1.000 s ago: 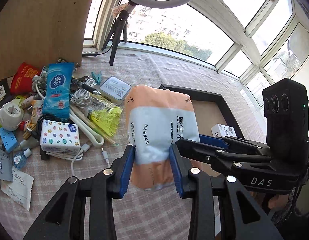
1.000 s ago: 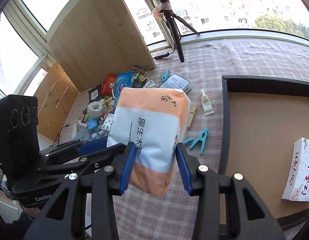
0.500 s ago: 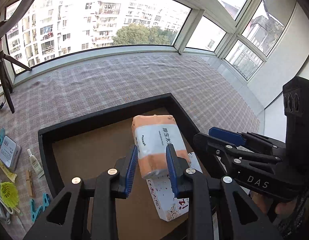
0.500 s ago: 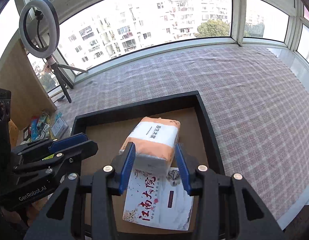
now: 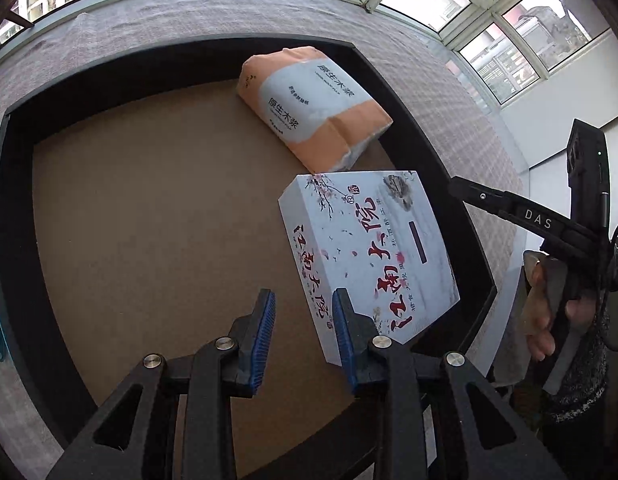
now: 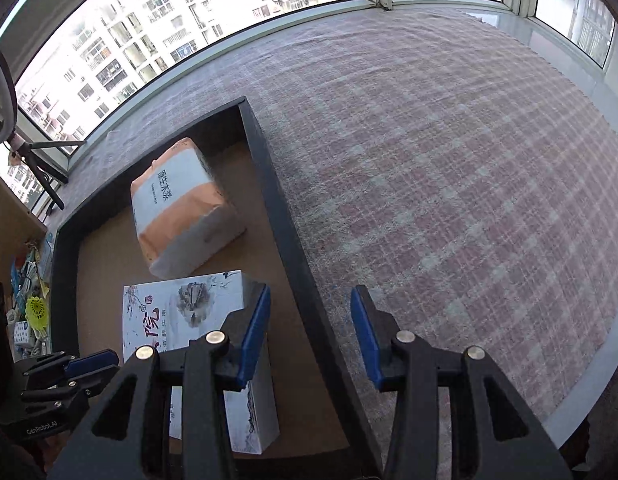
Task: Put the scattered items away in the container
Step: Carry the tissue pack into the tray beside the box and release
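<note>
The orange-and-white tissue pack [image 5: 313,108] lies released inside the black-walled container [image 5: 13,208], resting on its brown floor in the far right corner, tilted at an angle with one long side against or just beside the right wall. In the right wrist view the same tissue pack [image 6: 181,208] sits close to the container's right wall [image 6: 277,208], its nearer white end facing the camera. Just nearer than it lies a white printed tissue box [image 5: 369,252] with red characters and a blossom pattern, also on the container floor; the pack's nearer corner touches or almost touches the box's far edge, and which of the two cannot be told. The left gripper [image 5: 303,336] stands with its jaws parted and nothing between the blue pads; its right pad overlaps the near left edge of the printed box in the picture, but contact cannot be confirmed. The right gripper [image 6: 309,336] is likewise spread wide and holds nothing; it straddles the container's right wall, with the left finger over the printed tissue box [image 6: 189,320] and the right finger over the checked tablecloth [image 6: 449,160]. Beyond the container's left wall, at the far left of the right wrist view, a cluster of scattered items [image 6: 33,308] remains on the table, including a yellow-green shuttlecock
</note>
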`<state>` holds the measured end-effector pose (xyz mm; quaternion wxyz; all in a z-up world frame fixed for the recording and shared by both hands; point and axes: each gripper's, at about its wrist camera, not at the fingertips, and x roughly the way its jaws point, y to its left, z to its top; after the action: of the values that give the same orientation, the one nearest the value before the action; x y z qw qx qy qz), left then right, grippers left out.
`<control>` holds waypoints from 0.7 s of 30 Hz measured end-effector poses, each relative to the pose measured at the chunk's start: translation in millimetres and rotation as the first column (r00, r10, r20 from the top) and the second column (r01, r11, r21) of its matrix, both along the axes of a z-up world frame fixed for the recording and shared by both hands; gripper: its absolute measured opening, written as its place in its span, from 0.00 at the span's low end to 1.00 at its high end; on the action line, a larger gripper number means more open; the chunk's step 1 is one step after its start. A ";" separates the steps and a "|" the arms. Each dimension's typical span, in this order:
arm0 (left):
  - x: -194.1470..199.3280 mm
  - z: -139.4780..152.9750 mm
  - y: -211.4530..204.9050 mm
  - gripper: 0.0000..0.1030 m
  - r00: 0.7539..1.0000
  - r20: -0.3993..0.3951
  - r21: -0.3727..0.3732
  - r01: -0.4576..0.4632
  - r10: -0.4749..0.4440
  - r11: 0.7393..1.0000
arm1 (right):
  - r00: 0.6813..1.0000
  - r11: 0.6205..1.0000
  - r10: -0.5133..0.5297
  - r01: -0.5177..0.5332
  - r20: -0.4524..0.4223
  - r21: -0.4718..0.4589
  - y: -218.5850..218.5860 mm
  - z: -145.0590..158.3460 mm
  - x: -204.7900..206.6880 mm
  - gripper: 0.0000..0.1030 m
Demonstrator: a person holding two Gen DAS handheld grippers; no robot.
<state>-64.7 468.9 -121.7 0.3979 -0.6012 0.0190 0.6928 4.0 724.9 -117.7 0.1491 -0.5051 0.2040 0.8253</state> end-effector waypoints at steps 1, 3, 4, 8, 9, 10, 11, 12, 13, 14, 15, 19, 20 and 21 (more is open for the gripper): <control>4.5 1.5 4.0 0.26 1.000 -0.004 0.004 0.022 -0.022 1.000 | 1.000 1.000 0.009 -0.009 0.007 0.004 -1.5 -1.7 -3.5 0.40; 15.0 10.9 5.4 0.26 0.996 -0.078 -0.027 0.042 -0.044 0.999 | 0.999 0.999 0.032 -0.033 0.028 0.018 -4.7 -6.5 -10.7 0.40; 19.3 16.8 1.3 0.26 0.992 -0.114 -0.033 0.046 -0.049 0.998 | 0.998 0.999 0.044 -0.045 0.042 0.020 -5.9 -10.1 -14.3 0.40; 14.1 28.0 -44.1 0.31 0.987 -0.156 -0.053 -0.043 0.034 0.998 | 0.994 0.996 0.085 -0.086 0.066 0.006 -10.4 -23.0 -25.8 0.40; 11.5 26.5 -59.1 0.31 0.988 -0.144 -0.063 -0.073 0.063 0.995 | 0.993 0.996 0.093 -0.093 0.067 0.001 -12.0 -23.6 -28.4 0.40; 9.9 24.1 -72.4 0.31 0.988 -0.128 -0.069 -0.095 0.086 0.993 | 0.992 0.995 0.099 -0.100 0.075 0.005 -14.3 -23.7 -31.4 0.41; 9.9 21.2 -85.4 0.31 0.988 -0.115 -0.076 -0.111 0.102 0.991 | 0.991 0.994 0.108 -0.110 0.082 0.016 -17.4 -23.5 -34.7 0.41; 10.8 17.8 -96.4 0.31 0.988 -0.109 -0.087 -0.123 0.113 0.989 | 0.989 0.992 0.122 -0.124 0.087 0.022 -21.0 -23.5 -38.0 0.41; 12.6 14.4 -105.5 0.31 0.987 -0.105 -0.100 -0.135 0.124 0.986 | 0.986 0.990 0.139 -0.142 0.093 0.023 -25.8 -23.7 -42.0 0.41; 14.9 11.3 -112.4 0.31 0.987 -0.096 -0.109 -0.142 0.132 0.984 | 0.982 0.987 0.158 -0.161 0.100 0.024 -31.4 -23.9 -47.6 0.40; 16.8 7.5 -117.7 0.31 0.987 -0.083 -0.112 -0.146 0.137 0.983 | 0.979 0.983 0.175 -0.180 0.108 0.030 -37.8 -23.5 -53.4 0.39; 26.4 6.5 -136.3 0.31 0.984 -0.083 -0.112 -0.165 0.156 0.980 | 0.964 0.967 0.232 -0.243 0.130 0.076 -67.2 -22.4 -75.8 0.38; 29.3 10.0 -141.5 0.31 0.983 -0.088 -0.109 -0.170 0.161 0.979 | 0.961 0.962 0.237 -0.252 0.144 0.102 -73.8 -22.0 -80.2 0.38; 31.8 14.9 -147.6 0.31 0.981 -0.097 -0.104 -0.177 0.167 0.979 | 0.959 0.957 0.238 -0.259 0.156 0.131 -79.6 -20.4 -82.6 0.38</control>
<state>-32.9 321.4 -106.8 0.3007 -0.5911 0.0232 0.7481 -78.6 645.3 -138.1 0.0952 -0.5703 0.0654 0.8133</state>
